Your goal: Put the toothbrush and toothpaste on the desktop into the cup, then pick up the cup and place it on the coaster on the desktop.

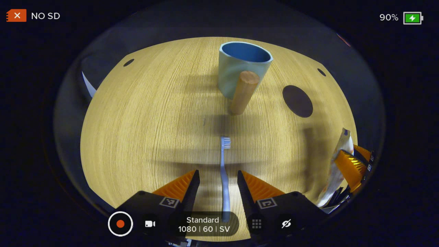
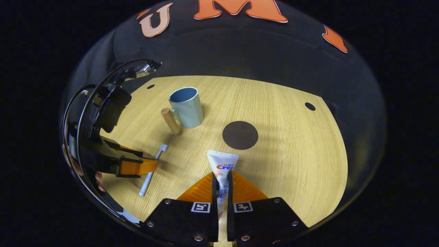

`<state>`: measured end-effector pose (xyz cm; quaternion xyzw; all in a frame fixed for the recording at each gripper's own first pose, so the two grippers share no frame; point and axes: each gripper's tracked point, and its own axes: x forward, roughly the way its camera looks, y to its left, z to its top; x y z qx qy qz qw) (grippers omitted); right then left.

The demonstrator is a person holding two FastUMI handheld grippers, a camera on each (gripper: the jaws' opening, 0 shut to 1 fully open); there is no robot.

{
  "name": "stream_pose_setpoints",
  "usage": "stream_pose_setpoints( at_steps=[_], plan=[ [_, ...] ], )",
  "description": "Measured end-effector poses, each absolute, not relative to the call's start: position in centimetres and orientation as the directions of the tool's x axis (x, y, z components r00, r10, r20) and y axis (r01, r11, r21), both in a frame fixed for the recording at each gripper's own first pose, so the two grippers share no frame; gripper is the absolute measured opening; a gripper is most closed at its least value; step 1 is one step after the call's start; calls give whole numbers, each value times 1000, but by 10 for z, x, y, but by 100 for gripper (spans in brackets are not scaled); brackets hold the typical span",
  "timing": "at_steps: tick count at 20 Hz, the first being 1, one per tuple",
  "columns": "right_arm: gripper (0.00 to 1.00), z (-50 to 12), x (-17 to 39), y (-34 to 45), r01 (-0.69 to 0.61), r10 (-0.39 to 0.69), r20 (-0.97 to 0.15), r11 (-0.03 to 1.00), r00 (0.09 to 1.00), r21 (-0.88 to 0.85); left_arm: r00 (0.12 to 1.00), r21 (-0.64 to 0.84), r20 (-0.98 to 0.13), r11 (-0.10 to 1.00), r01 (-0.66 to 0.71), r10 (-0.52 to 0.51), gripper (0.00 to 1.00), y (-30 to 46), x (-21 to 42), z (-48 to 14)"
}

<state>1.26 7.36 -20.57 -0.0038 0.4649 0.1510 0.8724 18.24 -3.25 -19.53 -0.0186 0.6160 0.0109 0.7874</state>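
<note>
1. Lying flat on the wooden desktop (image 1: 137,130), the toothbrush (image 1: 224,171) runs lengthwise through the gap between the left gripper (image 1: 218,181)'s two fingers, bristles pointing away from the gripper toward the cup; the fingers stand spread on either side of the handle and I cannot tell that either touches it.
2. Seen from the right gripper view, that left gripper (image 2: 145,166) comes in low from the side, its fingers angled down over the middle of the toothbrush (image 2: 151,171), with a hand's fingertips (image 2: 99,178) showing behind its body and cables looping above.
3. The toothpaste (image 2: 223,168) tube is pinched between the right gripper (image 2: 222,180)'s closed fingers, its flat crimped end standing out ahead of the tips, toward the coaster.
4. In the left gripper view the right gripper (image 1: 355,164) sits off to the right with the toothpaste (image 1: 337,164) in its grasp.
5. The cup (image 1: 241,68), pale blue with a wooden peg handle, stands upright straight ahead of the left gripper, beyond the brush head, handle turned toward that gripper.
6. The coaster (image 2: 240,134), a dark round disc, lies just ahead of the right gripper's tips, apart from the cup (image 2: 187,106), which stands farther off to the left.
</note>
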Motion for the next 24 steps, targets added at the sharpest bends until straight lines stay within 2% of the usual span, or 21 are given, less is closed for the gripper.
stream_pose_setpoints(
  at_steps=[1,4,9,10,11,18,24],
  plan=[
    [10,-208,11,73,-269,264,-814,953,517,139,241,-11,-970,999,-46,0,65,-35,185,-194],
    [10,-204,13,73,-272,271,-808,952,524,143,209,-2,-978,999,-43,7,32,-42,185,-200],
    [10,-204,15,73,-277,272,-804,951,528,140,186,-8,-983,997,-73,6,30,-50,208,-215],
    [10,-203,15,73,-275,277,-801,950,530,146,196,-18,-981,998,-68,-4,16,-52,215,-216],
    [10,-202,16,73,-278,282,-800,949,529,150,188,-21,-982,998,-67,-8,14,-55,222,-217],
    [10,-191,20,75,-292,300,-787,943,540,159,244,-60,-969,997,-47,-47,10,-63,300,-225],
    [10,-201,31,72,-313,319,-760,936,566,161,343,-69,-937,998,-7,-62,10,-68,397,-211]
  ],
)
